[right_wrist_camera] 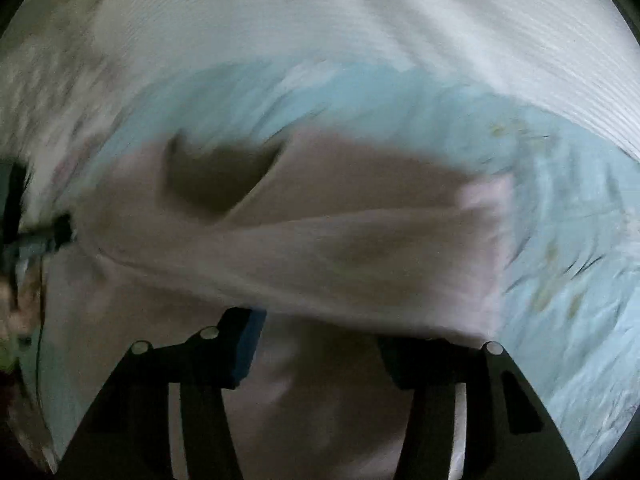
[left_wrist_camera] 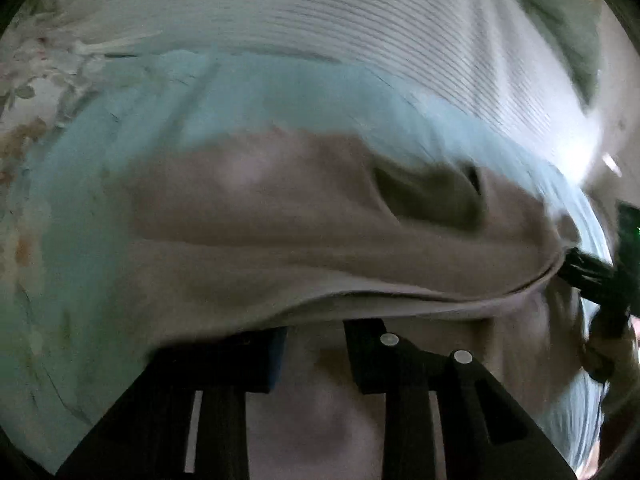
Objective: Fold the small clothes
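A pale pink garment [left_wrist_camera: 320, 240] hangs stretched between my two grippers above a light blue sheet [left_wrist_camera: 120, 152]; it also fills the right wrist view [right_wrist_camera: 340, 240]. A dark neck opening [left_wrist_camera: 424, 196] shows in it, and in the right wrist view [right_wrist_camera: 216, 184]. My left gripper [left_wrist_camera: 316, 344] has its fingers apart with the garment's edge draped over them. My right gripper [right_wrist_camera: 320, 344] stands the same way, and shows at the right edge of the left wrist view [left_wrist_camera: 584, 272], gripping the garment's corner. Both views are blurred by motion.
A white ribbed blanket [left_wrist_camera: 320, 12] lies beyond the blue sheet, also in the right wrist view [right_wrist_camera: 360, 20]. Floral fabric [left_wrist_camera: 36, 80] lies at the left. A grey-green cloth [left_wrist_camera: 560, 20] sits at the upper right.
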Demonstrator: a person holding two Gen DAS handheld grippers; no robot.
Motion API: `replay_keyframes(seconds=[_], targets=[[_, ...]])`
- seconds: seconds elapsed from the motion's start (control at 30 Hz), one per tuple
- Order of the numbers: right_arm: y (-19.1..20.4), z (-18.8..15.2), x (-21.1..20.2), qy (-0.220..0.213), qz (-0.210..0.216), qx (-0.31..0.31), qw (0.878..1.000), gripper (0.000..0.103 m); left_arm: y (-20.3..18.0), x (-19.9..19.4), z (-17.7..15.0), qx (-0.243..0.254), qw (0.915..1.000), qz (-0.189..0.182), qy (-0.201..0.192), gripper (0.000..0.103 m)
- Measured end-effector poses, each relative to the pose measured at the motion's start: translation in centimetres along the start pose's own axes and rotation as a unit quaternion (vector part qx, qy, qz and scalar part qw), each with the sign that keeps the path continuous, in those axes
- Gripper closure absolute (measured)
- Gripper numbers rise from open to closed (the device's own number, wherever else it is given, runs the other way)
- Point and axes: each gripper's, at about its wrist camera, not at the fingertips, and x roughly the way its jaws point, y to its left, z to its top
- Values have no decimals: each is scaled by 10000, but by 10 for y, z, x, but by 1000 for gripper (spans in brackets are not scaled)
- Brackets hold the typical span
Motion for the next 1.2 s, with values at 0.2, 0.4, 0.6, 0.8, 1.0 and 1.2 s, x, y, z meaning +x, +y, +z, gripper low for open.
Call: replay_keyframes(seconds=[0.2,0.4,0.6,0.8,1.0,1.2], targets=[[-67,17,-21,-682,-8,1546,9856,49,47,-11,25,-892,9943,204,-556,61],[-47,-20,-53,-669,256,1345,9883,49,57,-58,-15,-1429,9854,-195,-902,53],[-11,-68,-65,-480,701,1232,9887,49,23,-97,-92,-1362,9840,-834,-786,53],[11,-112,-74,-330,1088,1372,9840,48,0,-113,-160,-1499,9798,-1229,-485,53],[21,-133,-78,-249,1255,1588,9790,47,1,-110,-204,-1955,9688,-1506,-241,46],[29,-142,-89,-243,1308,1565,9787,45,12,-92,-205,-2517,9527,-1678,-300,35]])
